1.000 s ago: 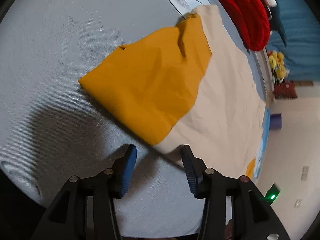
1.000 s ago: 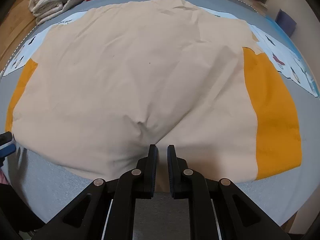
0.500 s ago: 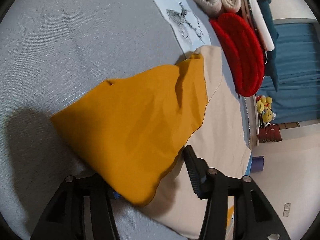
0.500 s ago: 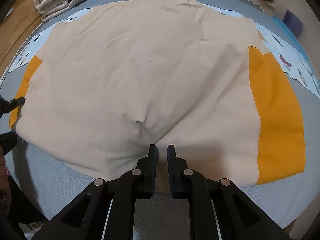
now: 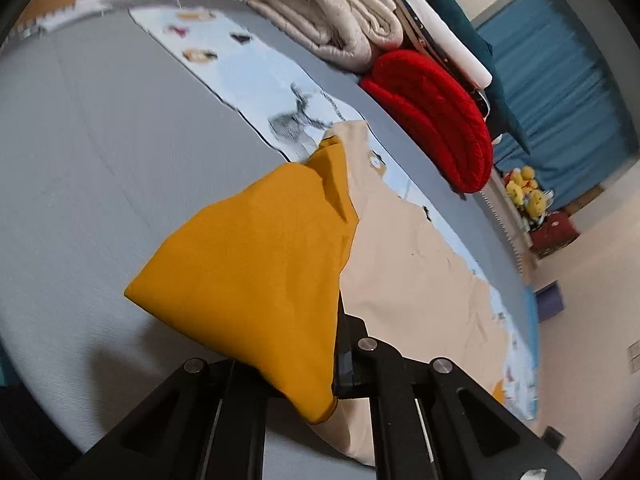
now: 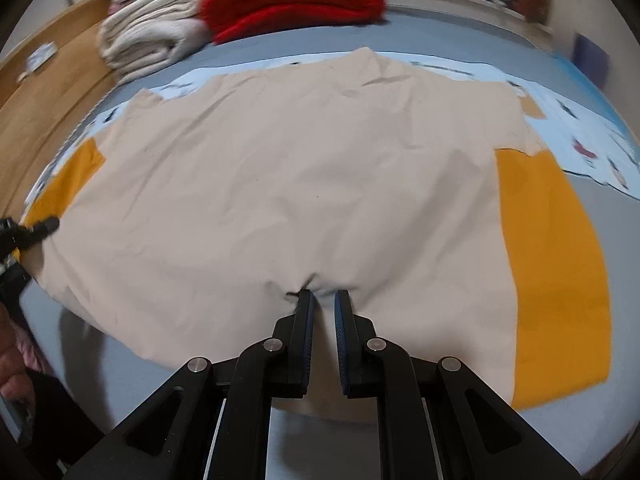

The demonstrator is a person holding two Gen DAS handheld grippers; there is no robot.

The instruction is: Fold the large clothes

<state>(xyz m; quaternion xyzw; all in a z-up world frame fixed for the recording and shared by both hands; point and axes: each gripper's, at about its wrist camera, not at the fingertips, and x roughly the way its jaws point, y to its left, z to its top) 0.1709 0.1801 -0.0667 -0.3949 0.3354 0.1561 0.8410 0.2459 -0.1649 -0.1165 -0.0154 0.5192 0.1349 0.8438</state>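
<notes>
A large beige garment (image 6: 300, 168) with orange side panels lies spread on the grey bed (image 5: 80, 160). In the left wrist view its near orange corner (image 5: 256, 264) is raised off the bed and drapes over one finger. My left gripper (image 5: 316, 320) is closing, with that orange cloth pinched between its jaws. It also shows at the left edge of the right wrist view, left gripper (image 6: 40, 228). My right gripper (image 6: 322, 294) is shut on the beige hem at mid-garment, where the cloth puckers at its tips. The other orange panel (image 6: 552, 280) lies flat to the right.
Folded cream blankets (image 5: 332, 20) and a folded red blanket (image 5: 436, 108) are stacked at the bed's far side. A light-blue printed sheet (image 5: 256, 76) lies under the garment. A wooden headboard (image 6: 40, 92) is on the left, yellow plush toys (image 5: 524, 192) beyond. A person's hand (image 6: 12, 368) shows low left.
My left gripper slid onto the orange corner, narrowed its jaws around it, and rose with the cloth while tilting up. The right gripper kept its hold on the hem and lifted slightly.
</notes>
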